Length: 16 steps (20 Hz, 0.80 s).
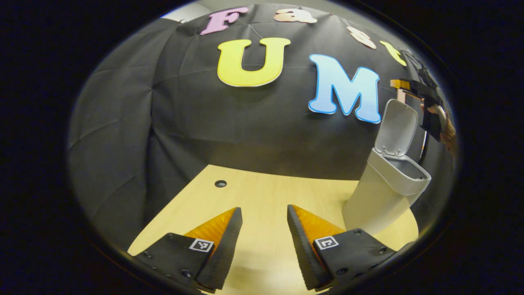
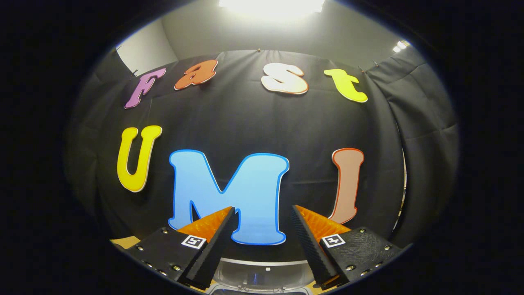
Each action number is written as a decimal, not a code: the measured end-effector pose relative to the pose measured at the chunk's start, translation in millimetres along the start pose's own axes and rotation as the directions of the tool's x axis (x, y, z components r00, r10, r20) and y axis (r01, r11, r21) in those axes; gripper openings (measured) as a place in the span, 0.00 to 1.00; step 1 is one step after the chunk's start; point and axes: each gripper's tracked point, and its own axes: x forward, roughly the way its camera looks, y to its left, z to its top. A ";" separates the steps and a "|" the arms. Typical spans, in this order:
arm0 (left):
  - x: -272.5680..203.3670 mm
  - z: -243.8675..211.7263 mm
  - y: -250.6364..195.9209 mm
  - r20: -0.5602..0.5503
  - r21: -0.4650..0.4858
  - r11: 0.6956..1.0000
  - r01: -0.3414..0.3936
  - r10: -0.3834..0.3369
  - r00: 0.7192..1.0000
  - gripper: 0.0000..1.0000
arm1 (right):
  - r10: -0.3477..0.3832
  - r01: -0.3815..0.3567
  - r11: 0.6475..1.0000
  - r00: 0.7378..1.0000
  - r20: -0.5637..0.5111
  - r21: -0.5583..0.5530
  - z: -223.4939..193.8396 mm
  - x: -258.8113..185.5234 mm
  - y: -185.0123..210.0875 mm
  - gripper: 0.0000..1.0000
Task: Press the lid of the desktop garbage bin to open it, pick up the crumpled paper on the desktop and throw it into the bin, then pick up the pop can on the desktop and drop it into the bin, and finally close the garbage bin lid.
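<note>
Left claw [image 1: 264, 235]: two wedge-shaped fingers [image 1: 223, 248] with ribbed inner pads, each fixed to a flat black plate held by small round screws. Each plate carries a square black-and-white marker [image 1: 202, 245] near the finger's root. Right claw [image 2: 262, 237] is built alike: ribbed wedge fingers [image 2: 213, 246], screwed black plates, a square marker [image 2: 333, 240] on each.

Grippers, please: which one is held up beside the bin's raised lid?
The right gripper, high beside the raised lid of the bin; the left gripper hangs low over the table.
</note>
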 end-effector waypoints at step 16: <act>0.2 2.5 -3.5 -0.004 0.002 1.000 -0.003 0.003 1.000 0.78 | 0.041 -0.034 0.997 0.992 -0.118 0.066 -45.0 -6.1 4.2 0.88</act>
